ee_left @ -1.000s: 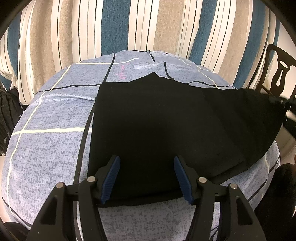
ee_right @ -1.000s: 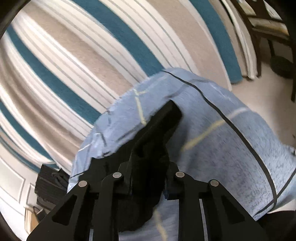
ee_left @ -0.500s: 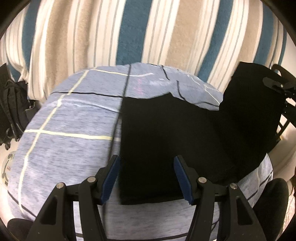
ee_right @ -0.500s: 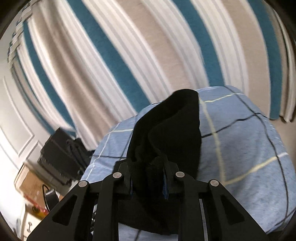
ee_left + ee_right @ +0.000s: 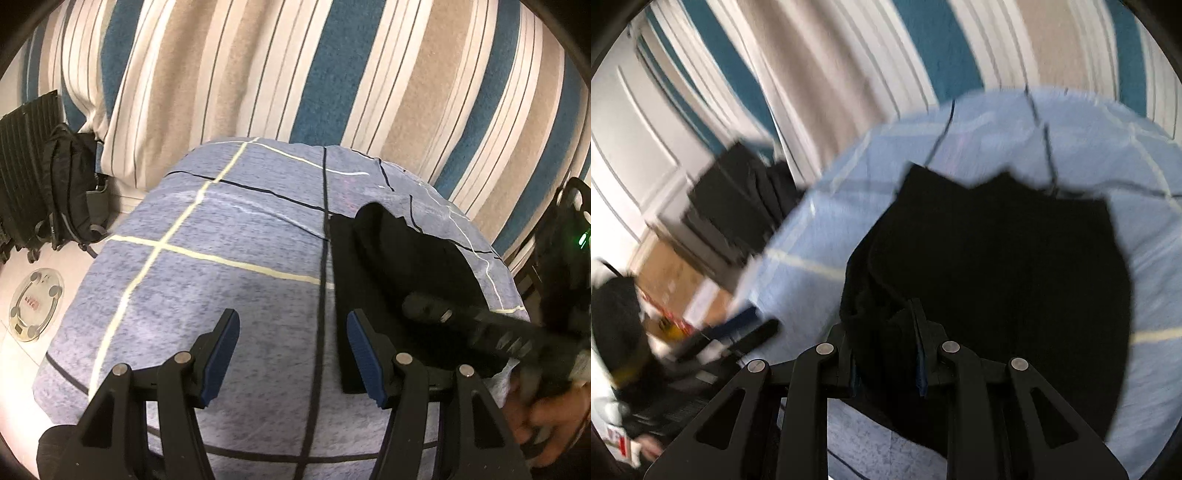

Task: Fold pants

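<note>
One pair of black pants (image 5: 997, 258), two grippers. Your right gripper (image 5: 886, 343) points steeply down, its fingers (image 5: 921, 354) pinching a bunched fold of the pants; beyond and to the right of the fingers the rest of the cloth spreads flat across the blue checked cover (image 5: 1089, 140). Your left gripper (image 5: 291, 354) also tilts down, its two blue-padded fingers (image 5: 221, 354) spread wide with only bare cover (image 5: 229, 288) between them; the pants (image 5: 388, 266) lie just to the right of its right finger, their near left edge passing behind that finger.

Only the left view shows one round glass bathroom scale (image 5: 35, 302) on the floor far left, one black backpack (image 5: 70, 184) beyond it, and your hand (image 5: 546, 417) carrying the blurred right gripper (image 5: 436, 310) over the pants. Only the right view, heavily blurred, shows the pinch itself and one cardboard box (image 5: 672, 280) to the left. One striped curtain (image 5: 332, 74) hangs farthest back in both.
</note>
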